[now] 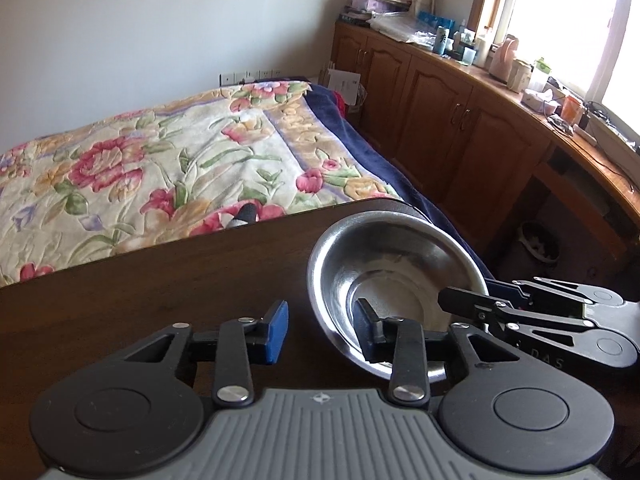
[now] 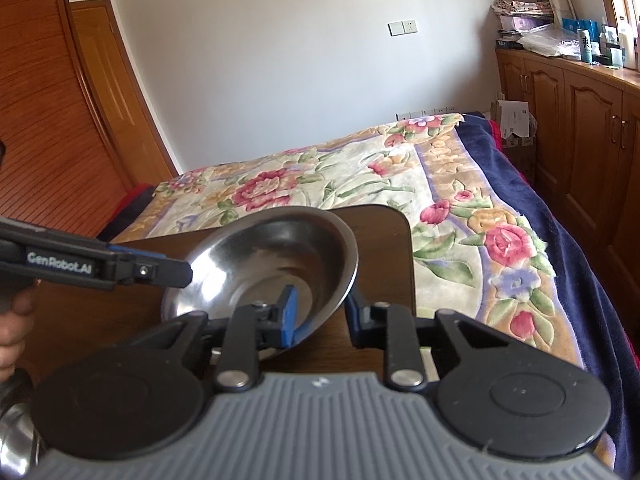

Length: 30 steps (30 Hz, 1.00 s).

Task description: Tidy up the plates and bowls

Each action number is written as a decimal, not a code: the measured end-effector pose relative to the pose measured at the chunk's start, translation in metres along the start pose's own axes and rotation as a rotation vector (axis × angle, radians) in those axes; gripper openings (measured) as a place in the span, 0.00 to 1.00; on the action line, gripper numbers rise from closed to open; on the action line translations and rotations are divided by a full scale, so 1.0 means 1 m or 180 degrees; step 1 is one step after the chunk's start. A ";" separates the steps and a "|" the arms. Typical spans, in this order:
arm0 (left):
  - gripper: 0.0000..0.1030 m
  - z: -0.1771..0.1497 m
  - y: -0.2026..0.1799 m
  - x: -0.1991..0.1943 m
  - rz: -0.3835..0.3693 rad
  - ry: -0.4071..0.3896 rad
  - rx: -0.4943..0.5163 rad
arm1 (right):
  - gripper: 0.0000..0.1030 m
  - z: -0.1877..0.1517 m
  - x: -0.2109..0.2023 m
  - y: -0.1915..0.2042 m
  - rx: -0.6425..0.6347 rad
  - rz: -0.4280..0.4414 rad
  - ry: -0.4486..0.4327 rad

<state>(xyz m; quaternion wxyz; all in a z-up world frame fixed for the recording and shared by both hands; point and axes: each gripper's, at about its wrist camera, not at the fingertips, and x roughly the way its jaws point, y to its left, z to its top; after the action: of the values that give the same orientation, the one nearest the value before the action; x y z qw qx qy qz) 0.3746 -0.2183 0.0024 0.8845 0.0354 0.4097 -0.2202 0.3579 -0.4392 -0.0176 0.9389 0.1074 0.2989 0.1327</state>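
Observation:
A steel bowl (image 1: 384,256) sits tilted near the far right corner of the dark wooden table (image 1: 160,300). My left gripper (image 1: 322,330) is open and straddles the bowl's near-left rim, with one pad inside and the blue pad outside, clear of the metal. My right gripper (image 2: 322,314) is shut on the bowl (image 2: 272,248) at its right rim, one finger inside and one outside. In the left wrist view the right gripper (image 1: 464,300) reaches in from the right. In the right wrist view the left gripper (image 2: 180,274) points at the bowl's left rim.
Just past the table edge lies a bed with a floral blanket (image 1: 160,152). Wooden cabinets (image 1: 440,112) with a cluttered top run along the right. A hand (image 2: 12,320) and a shiny metal object (image 2: 12,432) show at the left edge.

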 end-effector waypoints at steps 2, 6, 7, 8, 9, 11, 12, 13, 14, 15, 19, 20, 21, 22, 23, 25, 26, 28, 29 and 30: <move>0.32 0.000 0.002 0.003 -0.0024 0.0045 -0.0050 | 0.27 0.000 0.000 0.000 -0.0004 0.0002 0.0001; 0.16 0.000 0.005 0.008 -0.0109 0.0113 -0.0131 | 0.25 -0.001 0.000 -0.001 0.0008 0.0029 0.0004; 0.16 -0.001 0.006 0.007 -0.0125 0.0127 -0.0160 | 0.25 -0.001 0.001 -0.001 0.0007 0.0031 0.0003; 0.16 -0.001 0.006 0.006 -0.0120 0.0126 -0.0175 | 0.24 -0.001 0.001 -0.001 -0.0013 0.0038 -0.0003; 0.16 -0.002 0.005 0.005 -0.0112 0.0115 -0.0169 | 0.23 -0.002 0.000 -0.001 -0.0022 0.0051 -0.0009; 0.15 -0.003 0.006 0.002 -0.0145 0.0113 -0.0199 | 0.20 -0.002 0.000 -0.004 0.0016 0.0059 -0.0011; 0.15 -0.003 0.007 0.000 -0.0175 0.0126 -0.0239 | 0.19 -0.002 -0.001 -0.004 0.0029 0.0060 -0.0016; 0.15 -0.004 0.008 -0.002 -0.0210 0.0133 -0.0276 | 0.18 -0.002 -0.002 -0.004 0.0035 0.0055 -0.0022; 0.15 -0.005 0.008 -0.004 -0.0238 0.0132 -0.0291 | 0.18 -0.002 -0.003 -0.003 0.0035 0.0046 -0.0028; 0.15 -0.006 0.008 -0.007 -0.0258 0.0122 -0.0293 | 0.18 -0.002 -0.004 -0.002 0.0029 0.0044 -0.0034; 0.15 -0.006 0.005 -0.020 -0.0281 0.0058 -0.0262 | 0.18 -0.001 -0.011 0.004 0.0004 0.0043 -0.0065; 0.15 -0.006 0.004 -0.024 -0.0276 0.0035 -0.0242 | 0.18 0.000 -0.013 0.005 0.0002 0.0044 -0.0072; 0.15 -0.006 0.003 -0.027 -0.0271 0.0010 -0.0218 | 0.18 0.000 -0.014 0.006 0.0001 0.0045 -0.0081; 0.15 -0.006 0.002 -0.031 -0.0268 -0.0014 -0.0198 | 0.18 0.001 -0.016 0.007 0.0000 0.0045 -0.0090; 0.15 -0.006 0.002 -0.035 -0.0269 -0.0039 -0.0181 | 0.18 0.001 -0.018 0.008 -0.0005 0.0043 -0.0100; 0.15 -0.007 0.003 -0.041 -0.0279 -0.0086 -0.0148 | 0.18 0.003 -0.020 0.010 -0.0015 0.0034 -0.0111; 0.15 -0.007 0.002 -0.044 -0.0284 -0.0104 -0.0140 | 0.18 0.003 -0.021 0.011 -0.0020 0.0031 -0.0116; 0.15 -0.008 0.003 -0.050 -0.0296 -0.0134 -0.0132 | 0.18 0.004 -0.025 0.014 -0.0033 0.0027 -0.0132; 0.15 -0.009 0.003 -0.052 -0.0298 -0.0146 -0.0122 | 0.18 0.005 -0.027 0.015 -0.0037 0.0025 -0.0140; 0.15 -0.009 0.003 -0.055 -0.0296 -0.0157 -0.0109 | 0.18 0.005 -0.028 0.016 -0.0039 0.0025 -0.0148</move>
<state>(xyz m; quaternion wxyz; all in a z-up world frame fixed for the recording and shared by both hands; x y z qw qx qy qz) 0.3380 -0.1940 0.0364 0.8836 -0.0043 0.3927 -0.2549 0.3356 -0.4340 0.0059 0.9457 0.1058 0.2757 0.1357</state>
